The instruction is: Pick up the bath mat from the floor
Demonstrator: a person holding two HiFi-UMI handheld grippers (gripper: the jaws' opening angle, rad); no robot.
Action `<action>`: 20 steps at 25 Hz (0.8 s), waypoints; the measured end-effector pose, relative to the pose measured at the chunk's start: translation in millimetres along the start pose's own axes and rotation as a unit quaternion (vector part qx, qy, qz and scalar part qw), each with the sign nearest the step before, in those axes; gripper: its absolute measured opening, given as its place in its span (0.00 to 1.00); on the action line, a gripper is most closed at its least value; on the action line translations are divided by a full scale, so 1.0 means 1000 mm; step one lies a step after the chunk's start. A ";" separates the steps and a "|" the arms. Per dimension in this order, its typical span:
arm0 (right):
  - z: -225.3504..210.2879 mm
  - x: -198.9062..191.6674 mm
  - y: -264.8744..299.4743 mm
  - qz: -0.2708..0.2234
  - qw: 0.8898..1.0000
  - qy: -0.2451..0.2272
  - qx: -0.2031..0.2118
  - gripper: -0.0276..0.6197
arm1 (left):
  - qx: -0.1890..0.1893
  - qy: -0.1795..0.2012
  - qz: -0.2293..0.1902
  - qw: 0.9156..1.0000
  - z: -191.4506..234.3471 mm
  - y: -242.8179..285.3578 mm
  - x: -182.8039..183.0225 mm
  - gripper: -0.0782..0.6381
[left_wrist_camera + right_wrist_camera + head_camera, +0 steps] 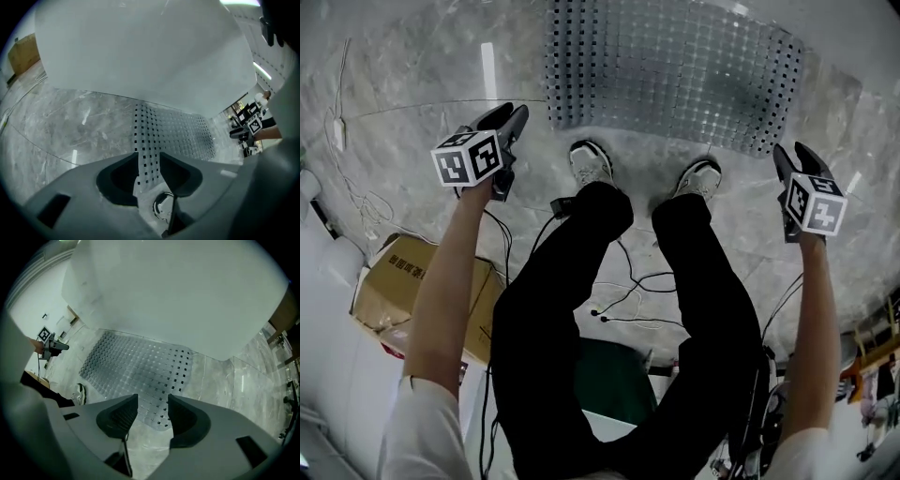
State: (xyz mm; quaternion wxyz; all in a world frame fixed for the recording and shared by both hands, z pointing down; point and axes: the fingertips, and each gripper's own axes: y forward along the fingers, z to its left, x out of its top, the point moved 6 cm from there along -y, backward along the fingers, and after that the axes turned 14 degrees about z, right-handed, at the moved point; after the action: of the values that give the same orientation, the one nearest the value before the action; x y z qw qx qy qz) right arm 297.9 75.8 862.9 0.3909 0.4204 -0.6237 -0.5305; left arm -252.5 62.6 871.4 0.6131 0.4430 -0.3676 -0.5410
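Black trousers [581,309] fill the nearest part of the head view, with loose cables [628,291] on the floor between the legs and a cardboard box [403,281] at the person's left. Beyond them, 2 pale trainers [591,161] stand on the grey marble floor [412,75], toes towards the bath mat [675,66].

Level with the shoes, the left gripper [514,114] hangs just outside the mat's near left corner and the right gripper [792,150] just outside its near right corner. Both point steeply down. The left gripper's jaws stand a little apart and clamp nothing. A strip of the mat's holed edge shows through the narrow gap, with bare floor nearer the camera. The right gripper's jaws are released wider, and the rounded corner of the mat shows below them.

The mat is a translucent, greyish sheet covered in a grid of small squares, with dark square holes along its borders. It lies flat on the floor just ahead of the toes. Its long axis appears to run side to side across the person's front, from 1 gripper towards the other, and its far edge is cut off at the top of the head view.
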 end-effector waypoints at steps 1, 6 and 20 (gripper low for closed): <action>-0.007 0.000 0.010 0.007 1.000 0.005 -0.006 0.30 | 0.000 0.010 0.010 1.000 0.004 0.014 0.003 0.30; -0.037 0.005 0.054 0.011 0.999 0.037 -0.016 0.35 | -0.007 -0.012 0.015 1.000 0.027 0.063 0.026 0.44; -0.083 0.028 0.140 0.000 0.995 0.095 -0.022 0.49 | -0.024 -0.013 0.011 1.000 0.033 0.148 0.066 0.78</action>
State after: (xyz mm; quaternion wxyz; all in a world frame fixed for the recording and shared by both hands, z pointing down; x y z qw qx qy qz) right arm 350.7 33.3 1013.9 0.4578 0.4603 -0.5715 -0.5019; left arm -223.6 -3.8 1019.4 0.6244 0.4175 -0.3671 -0.5487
